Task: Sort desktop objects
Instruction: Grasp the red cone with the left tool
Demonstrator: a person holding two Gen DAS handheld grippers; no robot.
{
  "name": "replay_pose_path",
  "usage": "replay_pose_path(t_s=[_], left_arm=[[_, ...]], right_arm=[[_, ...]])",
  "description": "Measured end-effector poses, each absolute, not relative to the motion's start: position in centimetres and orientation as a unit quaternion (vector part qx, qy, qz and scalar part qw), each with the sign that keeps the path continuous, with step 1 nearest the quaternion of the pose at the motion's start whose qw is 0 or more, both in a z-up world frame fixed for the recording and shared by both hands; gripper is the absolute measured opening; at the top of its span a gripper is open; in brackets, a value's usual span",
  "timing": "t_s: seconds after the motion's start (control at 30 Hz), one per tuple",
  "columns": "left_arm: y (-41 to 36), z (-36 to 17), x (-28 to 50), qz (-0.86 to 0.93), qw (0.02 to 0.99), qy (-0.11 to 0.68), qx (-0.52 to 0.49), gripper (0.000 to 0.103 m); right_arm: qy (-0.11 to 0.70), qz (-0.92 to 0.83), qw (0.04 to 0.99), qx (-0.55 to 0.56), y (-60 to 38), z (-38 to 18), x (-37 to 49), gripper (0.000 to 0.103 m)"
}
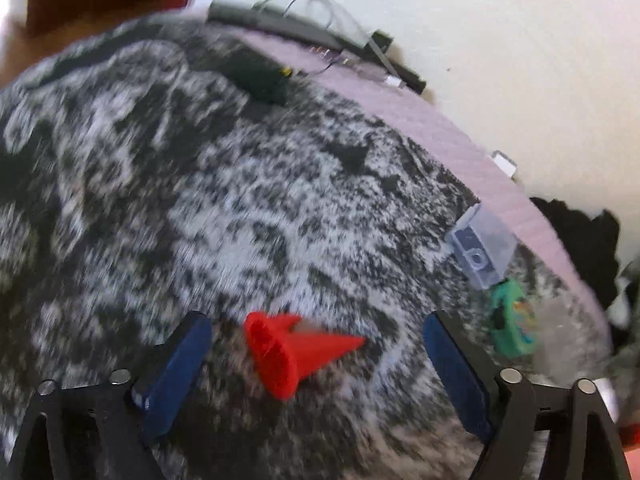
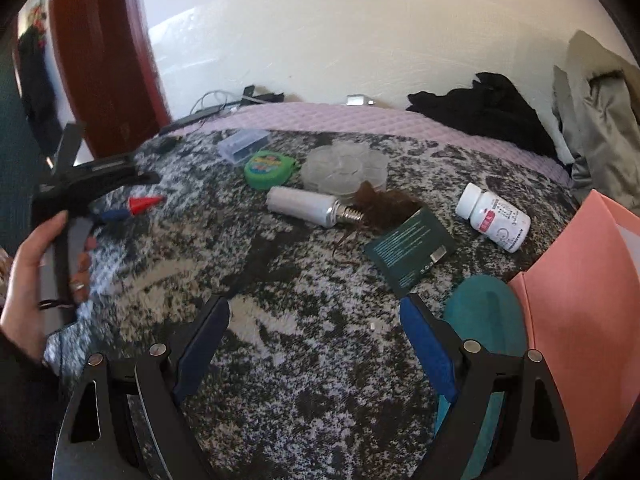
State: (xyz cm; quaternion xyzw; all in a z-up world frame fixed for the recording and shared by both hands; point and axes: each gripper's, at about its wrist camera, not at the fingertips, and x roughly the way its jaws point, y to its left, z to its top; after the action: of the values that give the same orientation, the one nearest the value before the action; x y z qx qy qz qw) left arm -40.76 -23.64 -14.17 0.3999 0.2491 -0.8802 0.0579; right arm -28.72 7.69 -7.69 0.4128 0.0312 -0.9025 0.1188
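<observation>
A red cone (image 1: 296, 346) lies on its side on the black-and-white speckled cloth (image 1: 160, 200), between the open fingers of my left gripper (image 1: 318, 322), which touch nothing. The left wrist view is blurred. In the right wrist view the cone (image 2: 143, 204) shows at the far left by the left gripper (image 2: 116, 212). My right gripper (image 2: 314, 312) is open and empty over bare cloth. Ahead of it lie a white bulb (image 2: 308, 207), a green round case (image 2: 267, 167), a clear round box (image 2: 344, 168), a white pill bottle (image 2: 494, 216) and a dark green card (image 2: 412, 250).
A clear small case (image 1: 482, 244) and the green case (image 1: 510, 324) lie right of the left gripper. A teal object (image 2: 486, 320) and a pink folder (image 2: 584, 308) sit at the right. Black and grey clothes (image 2: 480, 108) are piled by the wall. Cables (image 2: 224, 104) lie at the back.
</observation>
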Motion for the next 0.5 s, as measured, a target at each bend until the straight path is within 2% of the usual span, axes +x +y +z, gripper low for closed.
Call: replay_pose_path(t_s=[0.07, 0.1, 0.13, 0.33, 0.5], left_arm=[[-21.8, -14.7, -40.9, -0.896, 0.073, 0.181, 0.398, 0.089], [-21.4, -14.5, -40.9, -0.899, 0.076, 0.165, 0.398, 0.08], [-21.1, -14.3, -40.8, -0.902, 0.074, 0.155, 0.396, 0.056], [-23.3, -13.6, -39.2, -0.903, 0.046, 0.206, 0.373, 0.055], [-23.2, -13.2, -38.2, -0.907, -0.005, 0.216, 0.362, 0.055]], right_arm=[[0.045, -0.903, 0.118, 0.41, 7.4, -7.9, -28.6, 0.09], [0.049, -0.904, 0.117, 0.409, 7.4, -8.0, -28.5, 0.09], [0.05, -0.904, 0.114, 0.41, 7.4, -8.0, -28.6, 0.09], [0.032, -0.902, 0.114, 0.414, 7.7, -8.2, -28.7, 0.089], [0.03, -0.906, 0.12, 0.405, 7.4, -7.7, -28.3, 0.088]])
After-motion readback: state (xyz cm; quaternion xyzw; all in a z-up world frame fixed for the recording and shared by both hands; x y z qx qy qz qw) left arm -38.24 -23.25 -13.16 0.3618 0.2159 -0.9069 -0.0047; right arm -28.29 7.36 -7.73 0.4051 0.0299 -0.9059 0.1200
